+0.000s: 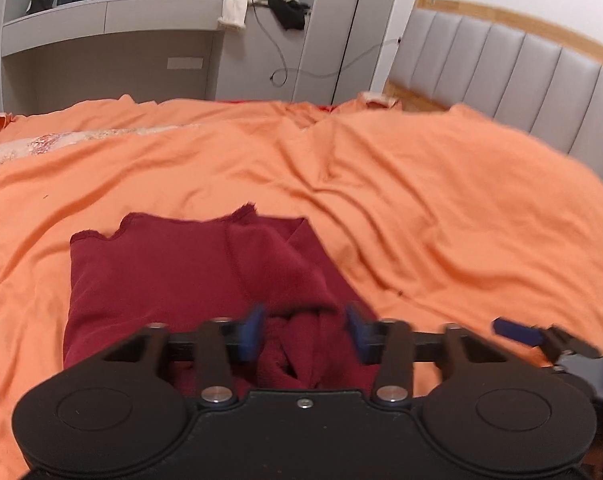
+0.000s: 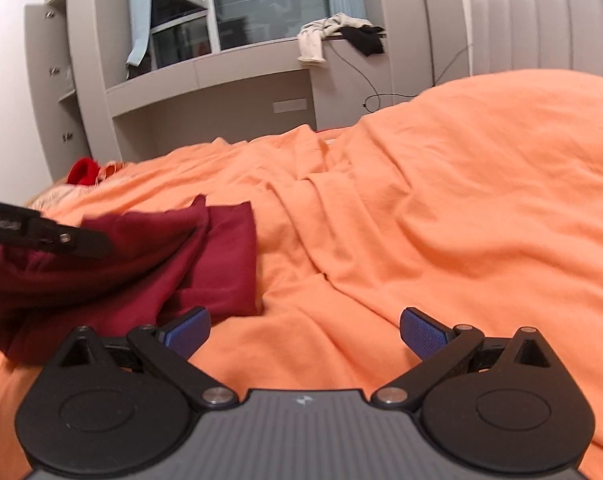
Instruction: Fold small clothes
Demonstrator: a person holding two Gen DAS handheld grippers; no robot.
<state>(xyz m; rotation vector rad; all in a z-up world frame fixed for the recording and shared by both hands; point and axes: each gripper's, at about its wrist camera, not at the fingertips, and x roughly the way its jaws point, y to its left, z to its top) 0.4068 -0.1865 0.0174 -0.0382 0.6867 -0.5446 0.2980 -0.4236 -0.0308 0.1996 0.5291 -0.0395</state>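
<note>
A dark red garment (image 1: 161, 272) lies partly folded on the orange bedsheet (image 1: 421, 200), with one layer turned over its right side. My left gripper (image 1: 306, 332) stands open over the garment's near edge. A bunched fold of red cloth sits loosely between its blue pads (image 1: 255, 330). In the right wrist view the garment (image 2: 221, 264) lies at the left, and one black finger of the left gripper (image 2: 61, 236) crosses above it. My right gripper (image 2: 305, 332) is wide open over bare orange sheet, to the right of the garment, with nothing between its fingers.
A grey padded headboard (image 1: 501, 72) runs along the right. Behind the bed, a grey window ledge (image 2: 241, 56) carries white and black clothes (image 2: 333, 36) and a hanging cable. A bright red item (image 2: 83, 172) lies at the bed's far left. The sheet is rumpled.
</note>
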